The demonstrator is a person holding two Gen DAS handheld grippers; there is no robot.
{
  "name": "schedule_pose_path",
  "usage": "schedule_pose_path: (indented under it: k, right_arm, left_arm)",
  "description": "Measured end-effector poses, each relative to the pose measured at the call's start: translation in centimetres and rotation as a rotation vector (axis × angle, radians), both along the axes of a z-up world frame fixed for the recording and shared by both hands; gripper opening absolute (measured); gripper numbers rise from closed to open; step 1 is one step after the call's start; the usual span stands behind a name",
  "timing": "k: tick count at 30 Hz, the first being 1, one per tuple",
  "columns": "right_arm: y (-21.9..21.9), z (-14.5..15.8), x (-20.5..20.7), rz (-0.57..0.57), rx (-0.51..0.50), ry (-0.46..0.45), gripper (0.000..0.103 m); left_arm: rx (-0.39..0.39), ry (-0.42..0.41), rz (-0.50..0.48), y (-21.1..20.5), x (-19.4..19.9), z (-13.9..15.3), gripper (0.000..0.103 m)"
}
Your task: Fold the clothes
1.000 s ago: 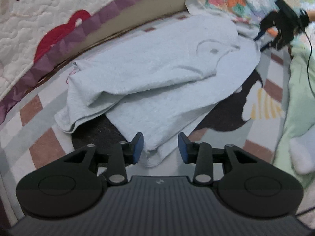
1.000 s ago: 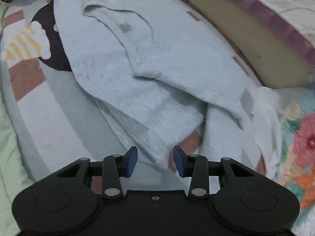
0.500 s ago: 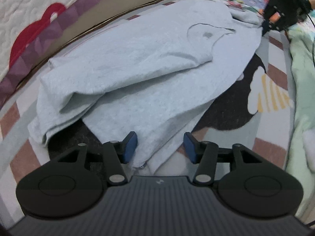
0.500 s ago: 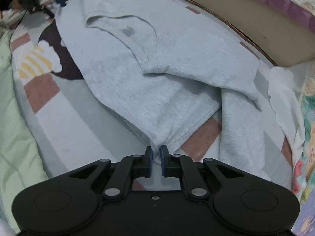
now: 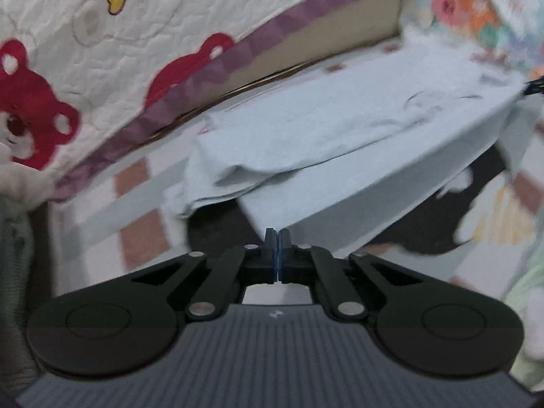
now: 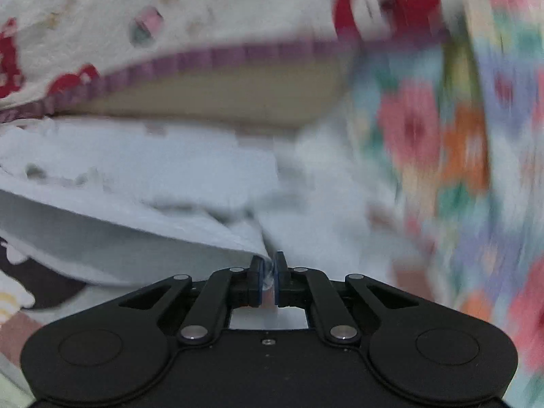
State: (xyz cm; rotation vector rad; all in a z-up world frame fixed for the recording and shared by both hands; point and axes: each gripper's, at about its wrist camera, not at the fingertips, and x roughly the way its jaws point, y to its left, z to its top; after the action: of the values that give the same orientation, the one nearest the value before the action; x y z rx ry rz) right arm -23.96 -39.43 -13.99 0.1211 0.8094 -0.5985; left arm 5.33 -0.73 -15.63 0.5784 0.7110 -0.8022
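In the left wrist view, the left gripper point(image 5: 276, 238) sits at the near centre with its jaws pressed together on the near edge of the pale blue fleece garment point(image 5: 340, 125). From that pinch the cloth rises as a taut sheet toward the far right, lifted clear of the striped, cartoon-printed mat point(image 5: 136, 210) beneath it. The garment's far half lies flat on the mat, with a rumpled fold at its left end. Beyond the garment, a cream quilted blanket with red bear shapes and a purple border point(image 5: 102, 61) runs across the far left. A floral patterned fabric point(image 5: 476, 10) fills the far right corner, and a pale green cloth point(image 5: 530, 292) shows at the near right edge. The picture is blurred on the right.

In the right wrist view, heavily blurred, the right gripper point(image 6: 268, 272) sits at the near centre, its jaws nearly closed and pinching a corner of the same pale blue garment point(image 6: 136, 190). The cloth spreads from the pinch toward the left and far side. The cream blanket point(image 6: 170, 17) spans the far side, the floral fabric point(image 6: 459, 136) fills the right, and a strip of the mat point(image 6: 20, 292) shows at the near left.
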Motion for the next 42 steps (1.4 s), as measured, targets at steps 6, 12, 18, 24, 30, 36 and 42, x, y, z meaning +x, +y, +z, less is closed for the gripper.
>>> schedule_pose_path:
  k: [6, 12, 18, 24, 30, 36, 42]
  right_arm:
    - [0.5, -0.4, 0.4, 0.012, -0.029, 0.038, 0.007]
    - [0.4, -1.9, -0.2, 0.026, -0.007, 0.083, 0.010]
    - [-0.1, -2.7, -1.4, 0.016, 0.021, 0.039, 0.037]
    - [-0.3, -3.0, -1.8, 0.043, 0.016, 0.004, 0.054]
    - [-1.4, -3.3, 0.4, 0.134, -0.023, -0.021, 0.048]
    - [-1.7, -1.1, 0.4, 0.097, 0.131, -0.025, 0.007]
    - [-5.7, -0.2, -2.3, -0.299, 0.641, -0.308, 0.007]
  left_arm:
    - [0.027, 0.121, -0.106, 0.3, 1.4, -1.3, 0.008]
    - [0.026, 0.115, -0.151, -0.4, 1.1, -2.8, 0.043]
    - [-0.041, 0.239, -0.050, -0.7, 3.2, -4.2, 0.052]
    - [-0.185, 0.404, 0.069, 0.7, 5.7, -4.5, 0.050]
    - [-0.253, 0.534, 0.128, 0.3, 7.5, -4.7, 0.044]
    - [-0.330, 0.673, 0.187, 0.7, 8.1, -3.2, 0.002]
    - [-0.489, 0.845, 0.374, 4.4, 9.8, -3.6, 0.002]
